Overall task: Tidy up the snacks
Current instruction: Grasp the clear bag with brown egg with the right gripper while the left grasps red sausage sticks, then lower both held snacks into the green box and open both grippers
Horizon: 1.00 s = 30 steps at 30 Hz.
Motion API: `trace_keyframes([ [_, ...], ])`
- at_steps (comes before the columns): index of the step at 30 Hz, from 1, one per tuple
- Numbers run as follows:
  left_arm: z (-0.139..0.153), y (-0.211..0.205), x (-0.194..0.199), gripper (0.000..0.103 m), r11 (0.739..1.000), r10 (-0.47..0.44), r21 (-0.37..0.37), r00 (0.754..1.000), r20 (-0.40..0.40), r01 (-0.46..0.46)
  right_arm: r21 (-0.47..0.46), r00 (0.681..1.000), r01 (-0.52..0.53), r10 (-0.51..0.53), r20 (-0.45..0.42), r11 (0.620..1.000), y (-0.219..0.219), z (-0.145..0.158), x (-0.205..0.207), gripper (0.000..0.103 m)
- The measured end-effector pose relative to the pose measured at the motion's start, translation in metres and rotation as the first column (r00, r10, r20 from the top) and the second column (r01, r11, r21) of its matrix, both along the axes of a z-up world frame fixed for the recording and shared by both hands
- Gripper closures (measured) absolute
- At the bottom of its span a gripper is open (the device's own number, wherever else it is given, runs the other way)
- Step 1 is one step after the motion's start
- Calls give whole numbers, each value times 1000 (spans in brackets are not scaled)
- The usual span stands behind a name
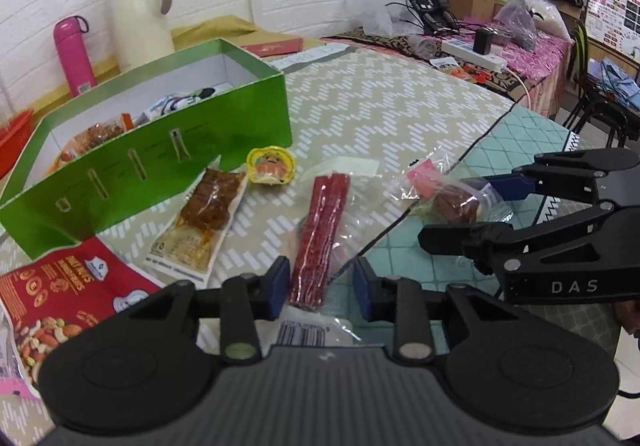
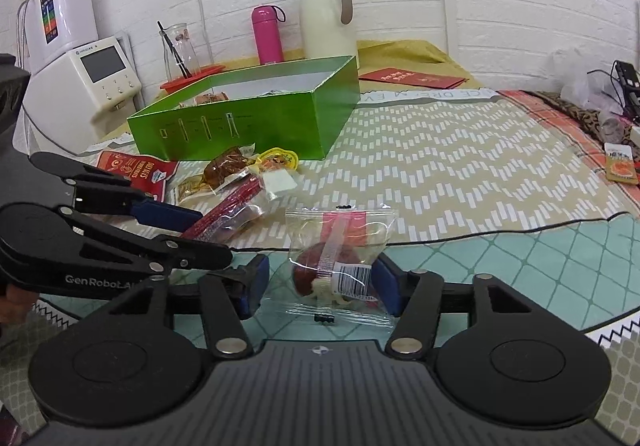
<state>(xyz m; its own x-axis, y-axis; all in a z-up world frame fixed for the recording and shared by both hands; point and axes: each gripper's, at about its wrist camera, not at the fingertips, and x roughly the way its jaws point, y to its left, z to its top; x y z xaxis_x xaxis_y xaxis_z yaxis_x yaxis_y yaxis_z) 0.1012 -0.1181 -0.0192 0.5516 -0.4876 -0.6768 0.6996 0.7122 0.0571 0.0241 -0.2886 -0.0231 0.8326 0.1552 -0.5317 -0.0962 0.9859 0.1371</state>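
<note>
Left gripper (image 1: 322, 286) straddles the red snack stick (image 1: 320, 242), pads not quite touching. Right gripper (image 2: 322, 282) spread around the clear packet (image 2: 340, 266). Green box (image 1: 168, 149) hides most of its contents.

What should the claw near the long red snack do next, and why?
Probably close the left claw the rest of the way on the long red snack. The packet's near end already lies between its blue pads, which do not seem to press it yet, and the green box is where snacks go.

Green box (image 1: 168, 149), red stick pkt (image 1: 320, 238), zigzag beige cloth (image 1: 392, 101).
</note>
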Motion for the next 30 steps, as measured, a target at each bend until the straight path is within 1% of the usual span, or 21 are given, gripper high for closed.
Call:
trace_keyframes([
  [3,5,17,-1,74,993,45,-103,998,-50,-50,-7,1000,0,0,3,1000,2,2,-4,17],
  [5,12,31,-4,74,982,68,-170,995,-70,-79,-1,1000,4,-4,25,1000,3,5,-10,18],
  [8,27,50,-7,74,959,69,-267,991,-116,-98,-10,998,-4,5,56,1000,6,15,-13,18],
  [12,49,67,-13,74,929,94,-349,991,-97,-122,-23,994,-27,30,108,999,14,31,-10,18],
  [15,65,79,-8,74,897,122,-414,987,-101,-154,-31,989,-53,57,139,998,21,43,-1,19],
  [19,85,94,6,74,859,194,-468,978,-80,-208,-46,977,-82,89,192,996,32,61,18,19],
  [22,99,104,25,74,826,243,-502,966,-92,-256,-60,967,-97,109,232,993,42,75,38,19],
  [26,111,107,54,74,805,303,-510,949,-86,-303,-60,957,-108,120,265,992,49,88,70,19],
  [30,113,107,84,74,788,366,-505,927,-77,-353,-65,959,-95,109,262,993,53,88,104,18],
])
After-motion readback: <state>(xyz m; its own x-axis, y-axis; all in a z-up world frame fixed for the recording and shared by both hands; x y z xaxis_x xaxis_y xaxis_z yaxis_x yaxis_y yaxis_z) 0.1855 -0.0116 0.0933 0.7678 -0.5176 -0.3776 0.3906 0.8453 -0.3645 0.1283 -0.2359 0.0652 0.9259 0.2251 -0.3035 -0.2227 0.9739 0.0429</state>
